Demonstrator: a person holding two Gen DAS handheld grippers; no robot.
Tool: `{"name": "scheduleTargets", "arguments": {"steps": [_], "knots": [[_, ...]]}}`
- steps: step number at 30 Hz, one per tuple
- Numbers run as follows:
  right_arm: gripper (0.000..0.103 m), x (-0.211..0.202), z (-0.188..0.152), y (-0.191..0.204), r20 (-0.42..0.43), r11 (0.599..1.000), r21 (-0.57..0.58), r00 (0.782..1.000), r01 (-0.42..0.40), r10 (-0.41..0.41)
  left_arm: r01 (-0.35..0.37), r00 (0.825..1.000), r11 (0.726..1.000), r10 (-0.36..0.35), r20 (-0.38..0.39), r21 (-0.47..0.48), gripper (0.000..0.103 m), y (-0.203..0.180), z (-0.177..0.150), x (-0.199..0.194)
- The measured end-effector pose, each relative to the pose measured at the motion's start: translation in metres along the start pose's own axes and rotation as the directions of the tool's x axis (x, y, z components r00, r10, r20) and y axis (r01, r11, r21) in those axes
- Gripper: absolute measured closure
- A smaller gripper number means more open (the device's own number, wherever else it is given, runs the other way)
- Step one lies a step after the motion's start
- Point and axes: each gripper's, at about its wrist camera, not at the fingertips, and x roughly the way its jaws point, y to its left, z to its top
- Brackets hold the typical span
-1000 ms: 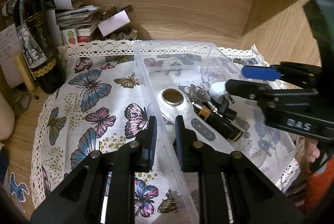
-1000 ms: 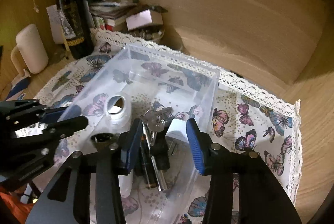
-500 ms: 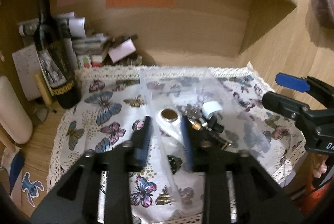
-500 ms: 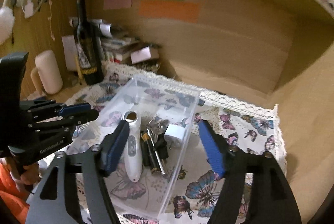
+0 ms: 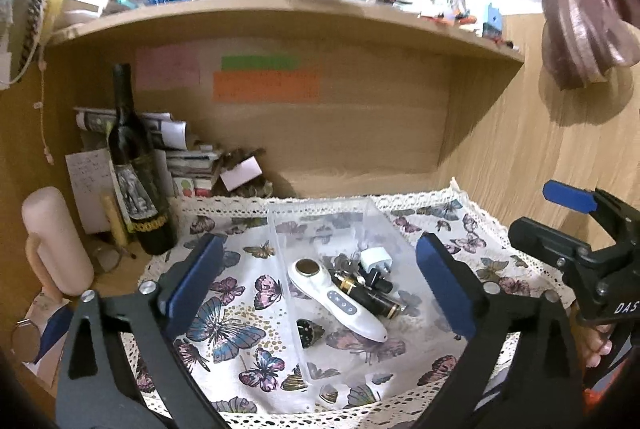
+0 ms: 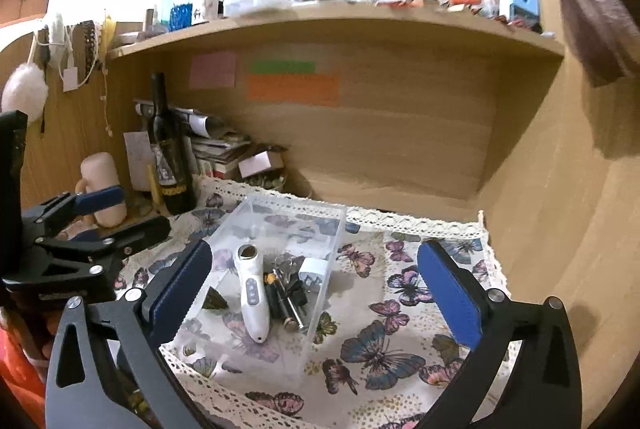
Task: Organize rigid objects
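Note:
A clear plastic box (image 5: 276,229) (image 6: 338,225) stands on a butterfly-print cloth (image 5: 224,325) (image 6: 384,345). In it lie a white handheld device (image 5: 334,299) (image 6: 253,291), a black and gold tube (image 5: 368,295) (image 6: 286,303), a white plug (image 5: 375,257) (image 6: 314,266) and keys (image 6: 285,261). My left gripper (image 5: 318,289) is wide open and empty, held back above the box's near end. My right gripper (image 6: 314,293) is wide open and empty, likewise back from the box. Each gripper also shows in the other's view, the right one (image 5: 560,225) and the left one (image 6: 116,215).
A dark wine bottle (image 5: 134,169) (image 6: 168,149), stacked papers and small boxes (image 5: 192,165) and a pink mug (image 5: 56,241) (image 6: 102,185) stand at the back left. A wooden back wall with sticky notes (image 5: 266,85) and a cluttered shelf (image 5: 280,13) rise behind.
Both grippers pulled back and up from the box and opened wide. The left one had been nearly shut around the box's left wall; the box and its contents now lie farther off.

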Motion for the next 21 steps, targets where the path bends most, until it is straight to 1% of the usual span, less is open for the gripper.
{"name": "scheduleTargets", "arguments": {"steps": [5, 13, 21], "knots": [[0.000, -0.015, -0.005, 0.002, 0.047, 1.000, 0.004, 0.999, 0.009, -0.009, 0.000, 0.999, 1.000, 0.000, 0.034, 0.003, 0.002, -0.003, -0.001, -0.015], [0.000, -0.026, -0.009, 0.008, 0.067, 1.000, 0.001, 0.998, 0.012, -0.012, -0.011, 0.998, 1.000, 0.010, 0.066, 0.017, 0.001, -0.006, -0.003, -0.027], [0.000, -0.028, -0.009, 0.008, 0.074, 1.000, -0.002, 0.997, 0.016, -0.016, 0.002, 0.998, 1.000, -0.004, 0.066, 0.031, 0.001, -0.011, -0.006, -0.029]]}}
